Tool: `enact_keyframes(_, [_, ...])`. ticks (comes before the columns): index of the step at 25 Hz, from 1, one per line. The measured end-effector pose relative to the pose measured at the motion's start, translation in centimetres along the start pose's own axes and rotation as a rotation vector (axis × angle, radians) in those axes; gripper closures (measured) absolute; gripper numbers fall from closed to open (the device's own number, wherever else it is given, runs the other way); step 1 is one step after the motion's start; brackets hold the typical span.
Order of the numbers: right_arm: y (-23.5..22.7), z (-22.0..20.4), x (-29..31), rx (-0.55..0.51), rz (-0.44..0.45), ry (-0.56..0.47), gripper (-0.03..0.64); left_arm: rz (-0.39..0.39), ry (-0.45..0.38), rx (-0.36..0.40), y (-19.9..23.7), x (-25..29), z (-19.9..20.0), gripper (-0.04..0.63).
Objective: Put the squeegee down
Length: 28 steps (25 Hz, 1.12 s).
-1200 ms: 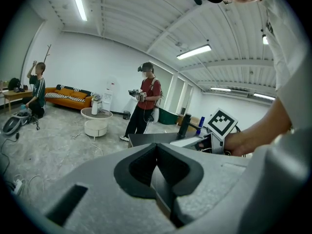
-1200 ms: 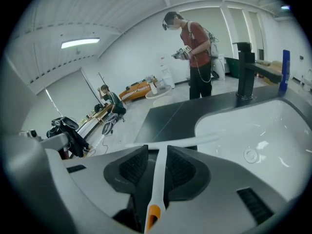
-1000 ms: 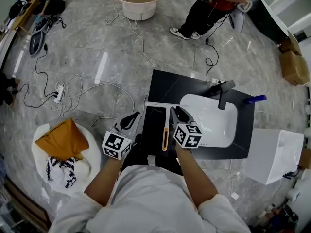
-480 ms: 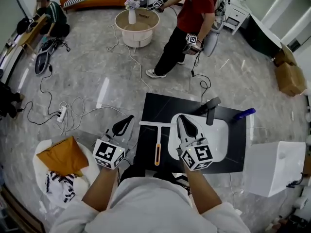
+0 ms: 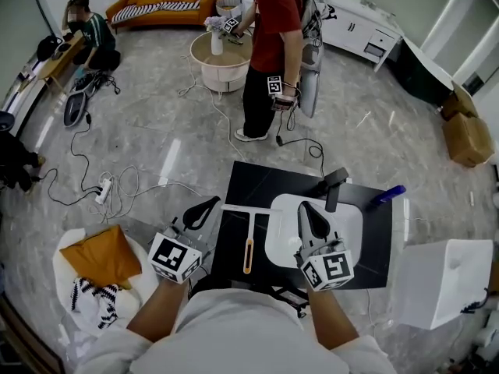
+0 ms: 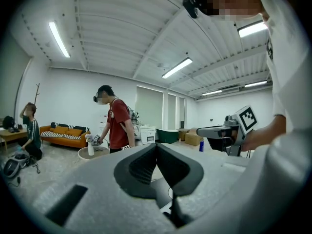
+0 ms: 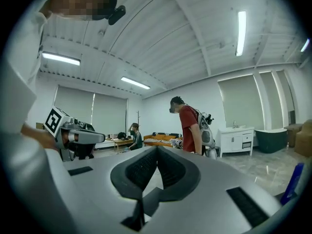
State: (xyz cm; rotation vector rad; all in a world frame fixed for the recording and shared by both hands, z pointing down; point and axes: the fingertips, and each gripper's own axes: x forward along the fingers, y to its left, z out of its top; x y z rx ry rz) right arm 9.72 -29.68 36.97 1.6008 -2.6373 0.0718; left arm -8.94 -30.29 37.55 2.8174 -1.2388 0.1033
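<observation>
One squeegee (image 5: 248, 244): lying flat on the black desk (image 5: 261, 181), left of the sink, with its white blade across the far end and its orange-tipped handle pointing near; nothing grips it.
Two claws: left claw (image 5: 207, 204) just off the desk's left edge; right claw (image 5: 306, 209) over the sink's left part; the squeegee lies between them, apart from both.
Left claw state: jaws (image 6: 157, 147) pressed together, nothing between them.
Right claw state: jaws (image 7: 157, 150) likewise closed on nothing.
Step in hand: by my reading, the set-down is done, since the squeegee rests free on the desk.
Next move: likely only drawing both claws back toward the near side, without brushing the handle or nudging the blade off the far edge.
One sink (image 5: 347, 228): white basin set in the desk's right half.
One tap (image 5: 334, 185): black, at the sink's far rim.
One blue bottle (image 5: 387, 195): at the desk's far right corner.
One white box (image 5: 440, 275): on the floor, right of the desk.
Two other people: one standing in a red top (image 5: 273, 29) at the far middle, one seated (image 5: 84, 26) far left.
</observation>
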Motion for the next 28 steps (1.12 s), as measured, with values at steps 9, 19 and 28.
enact_keyframes(9, [0.1,-0.8,-0.7,0.020,0.013,0.015,0.603,-0.024,0.008,-0.001,-1.5,0.0,-0.3,0.584])
enact_keyframes(19, [-0.1,-1.2,-0.8,0.046,0.008,0.012,0.603,-0.027,0.029,-0.022,-1.7,0.0,-1.6,0.584])
enact_keyframes(28, [-0.3,-1.9,-1.8,0.078,0.046,-0.008,0.603,-0.038,0.034,-0.037,-2.8,0.9,-2.6,0.584])
